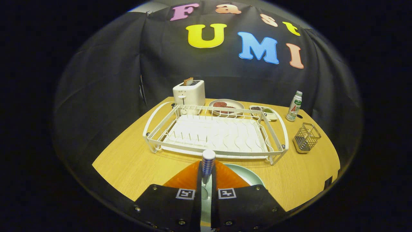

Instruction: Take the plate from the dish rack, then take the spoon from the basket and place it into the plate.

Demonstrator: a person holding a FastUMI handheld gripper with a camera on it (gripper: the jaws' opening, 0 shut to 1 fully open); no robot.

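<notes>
spoon (208,166) stands clamped between the nearly closed fingers of the gripper (206,188), its checked handle up, over the pale plate (248,175). lower gently before releasing, so it settles inside the rim.

Wooden table (135,161) carried: dish rack (215,133) at centre; toaster (189,92) at 11 o'clock; food plate (226,106) and small tray (264,112) at 12; bottle (294,106) at 1; wire basket (306,138) at 3; pale plate (248,175) at 6 (partly hidden).
</notes>
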